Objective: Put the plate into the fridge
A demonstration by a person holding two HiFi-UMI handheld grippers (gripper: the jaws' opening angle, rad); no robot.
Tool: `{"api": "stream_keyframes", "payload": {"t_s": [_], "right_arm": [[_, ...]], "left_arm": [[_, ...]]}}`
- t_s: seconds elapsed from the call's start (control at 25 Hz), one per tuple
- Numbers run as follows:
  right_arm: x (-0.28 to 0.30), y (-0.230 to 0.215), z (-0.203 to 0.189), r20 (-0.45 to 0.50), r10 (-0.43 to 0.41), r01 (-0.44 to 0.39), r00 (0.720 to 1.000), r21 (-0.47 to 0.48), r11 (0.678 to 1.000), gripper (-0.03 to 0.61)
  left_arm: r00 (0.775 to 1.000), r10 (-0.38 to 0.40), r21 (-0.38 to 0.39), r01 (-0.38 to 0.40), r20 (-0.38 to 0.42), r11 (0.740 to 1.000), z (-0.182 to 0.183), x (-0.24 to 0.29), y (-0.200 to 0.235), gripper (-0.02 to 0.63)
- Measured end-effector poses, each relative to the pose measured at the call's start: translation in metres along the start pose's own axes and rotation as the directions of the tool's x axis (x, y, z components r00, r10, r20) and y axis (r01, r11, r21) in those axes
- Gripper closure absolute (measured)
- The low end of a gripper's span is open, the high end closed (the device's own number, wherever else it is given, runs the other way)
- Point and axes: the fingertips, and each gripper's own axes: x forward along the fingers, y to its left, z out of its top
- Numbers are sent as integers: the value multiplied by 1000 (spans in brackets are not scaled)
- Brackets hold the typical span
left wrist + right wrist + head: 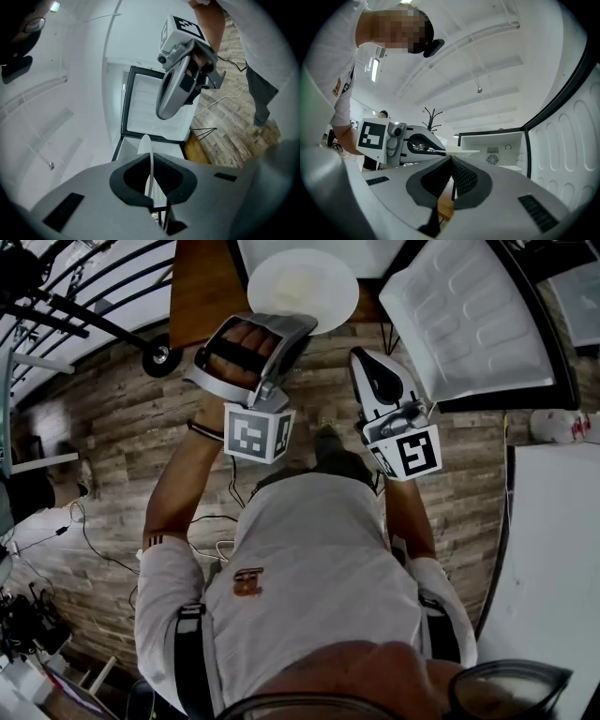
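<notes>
A round white plate (302,289) is held level in front of the open fridge (309,251), with my left gripper (296,326) shut on its near rim. In the left gripper view the plate (145,143) shows edge-on between the pads of that gripper (151,158). My right gripper (362,356) hangs just right of the plate, shut with nothing in it. In the right gripper view its closed jaws (451,161) point at the fridge's white inside (497,150), and the plate's edge (464,151) juts out from the left gripper (401,140).
The fridge door (473,320) stands swung open to the right, its ribbed white inner side up. A brown wooden surface (202,287) lies left of the fridge. Cables (94,540) trail on the plank floor. A white counter (553,559) is at the right.
</notes>
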Motion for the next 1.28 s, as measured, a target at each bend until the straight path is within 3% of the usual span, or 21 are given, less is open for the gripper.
{"api": "stream_keyframes", "payload": {"t_s": [0.64,0.92,1.12,1.28], "right_arm": [[70,-121,-18,-7,43,-43,999,-20,999,546],[109,-195,-26,23,52,-52,998,-10,999,546],[137,-215,-39,44,72,-72,996,-1,997,546],[138,-237,-39,44,102,-101,994,-16,995,546]], "left_arm": [[999,20,11,-19,-49,1000,-36,136,37,586],[996,4,2,-4,-89,1000,-59,225,52,586],[993,-5,4,5,-118,1000,-87,264,45,586],[989,-7,4,7,-145,1000,-86,300,49,586]]}}
